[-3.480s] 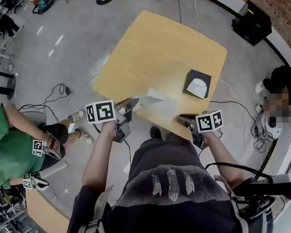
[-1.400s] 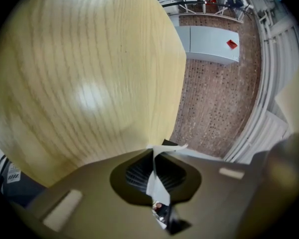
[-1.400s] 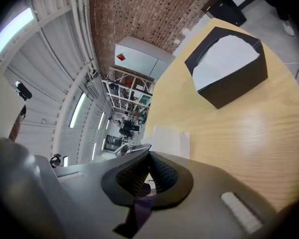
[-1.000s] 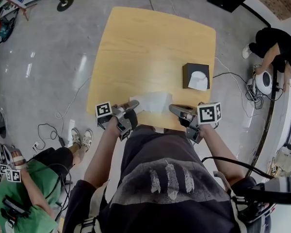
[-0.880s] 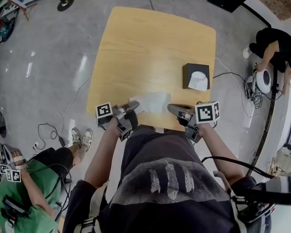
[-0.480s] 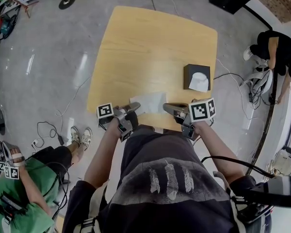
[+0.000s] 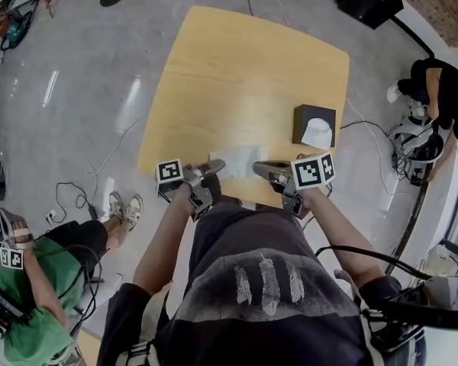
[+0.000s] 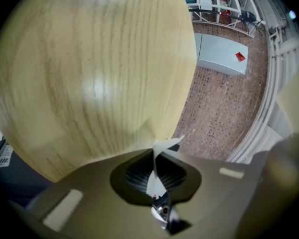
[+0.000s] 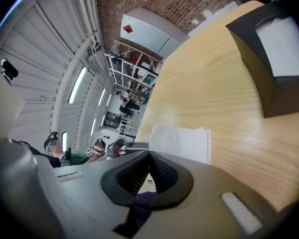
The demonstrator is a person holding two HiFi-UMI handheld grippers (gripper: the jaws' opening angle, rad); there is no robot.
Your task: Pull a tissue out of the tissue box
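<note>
On the wooden table (image 7: 244, 75), the dark tissue box (image 7: 314, 126) stands near the right edge. A loose tissue (image 7: 235, 161) lies flat at the near edge. The left gripper (image 7: 216, 165) pinches its left corner, and the right gripper (image 7: 258, 168), closed and empty, is just beside its right side.

In the head view the tissue (image 7: 234, 161) is partly covered by the left gripper (image 7: 217, 164) and right gripper (image 7: 256, 168). Its near edge, and the table's (image 7: 244, 75), lie hidden under them and the person (image 7: 267, 296). Whether the right gripper touches the tissue cannot be told. In the left gripper view only a thin strip of tissue shows between the closed jaws — the rest is behind the gripper. In the right gripper view the box (image 9: 284, 96) is cut off at the right edge.
</note>
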